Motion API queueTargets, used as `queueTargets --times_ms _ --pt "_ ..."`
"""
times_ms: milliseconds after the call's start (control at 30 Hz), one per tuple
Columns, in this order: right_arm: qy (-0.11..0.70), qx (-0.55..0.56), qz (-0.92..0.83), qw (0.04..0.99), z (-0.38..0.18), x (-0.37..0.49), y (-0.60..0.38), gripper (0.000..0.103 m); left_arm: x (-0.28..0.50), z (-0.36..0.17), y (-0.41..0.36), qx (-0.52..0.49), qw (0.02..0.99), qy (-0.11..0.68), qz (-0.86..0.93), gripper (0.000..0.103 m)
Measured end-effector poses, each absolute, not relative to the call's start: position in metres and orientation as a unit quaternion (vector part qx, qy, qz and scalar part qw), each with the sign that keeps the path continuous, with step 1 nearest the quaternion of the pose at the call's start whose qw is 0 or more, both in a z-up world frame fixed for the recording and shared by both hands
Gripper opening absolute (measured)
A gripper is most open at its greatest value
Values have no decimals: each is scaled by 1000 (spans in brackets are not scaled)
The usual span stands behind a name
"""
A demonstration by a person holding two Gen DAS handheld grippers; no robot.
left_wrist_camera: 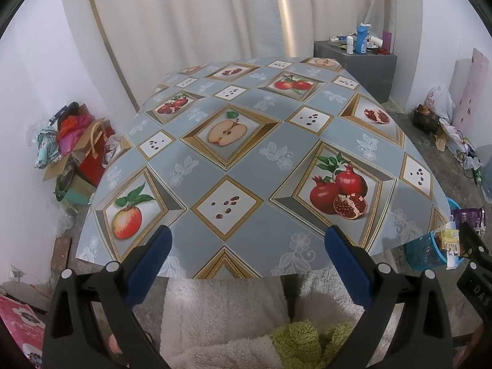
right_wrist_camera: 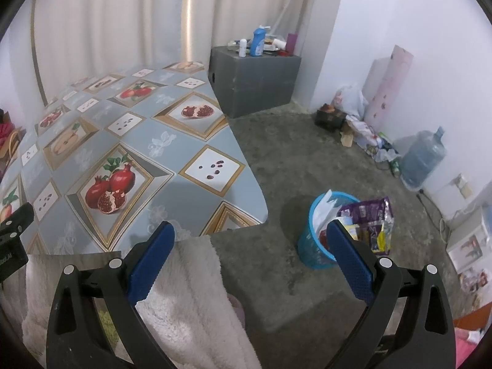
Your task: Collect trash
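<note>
Both grippers empty, trash sitting in the blue bin.
Near: left gripper (left_wrist_camera: 247, 256) and right gripper (right_wrist_camera: 250, 253) both have jaws wide apart, holding nothing, over white fleece. Worktop (left_wrist_camera: 246, 166) bare of trash. Right, on the floor: blue wastebasket (right_wrist_camera: 313, 246) overfilled, purple wrapper (right_wrist_camera: 373, 215) poking past the rim. Risk: wrapper could slide off, or a nudge could tip the bin.
</note>
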State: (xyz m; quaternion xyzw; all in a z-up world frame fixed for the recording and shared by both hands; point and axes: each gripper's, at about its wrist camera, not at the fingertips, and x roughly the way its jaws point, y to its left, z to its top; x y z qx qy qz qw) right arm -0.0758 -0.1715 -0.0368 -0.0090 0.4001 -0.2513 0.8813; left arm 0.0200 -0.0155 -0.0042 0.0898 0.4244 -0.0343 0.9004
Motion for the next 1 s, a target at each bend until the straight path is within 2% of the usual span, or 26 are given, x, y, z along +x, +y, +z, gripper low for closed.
queueTargets --times_ms 1000 --pt "403 -5 -253 880 -36 -71 -165 95 19 -5 -16 91 901 424 -34 97"
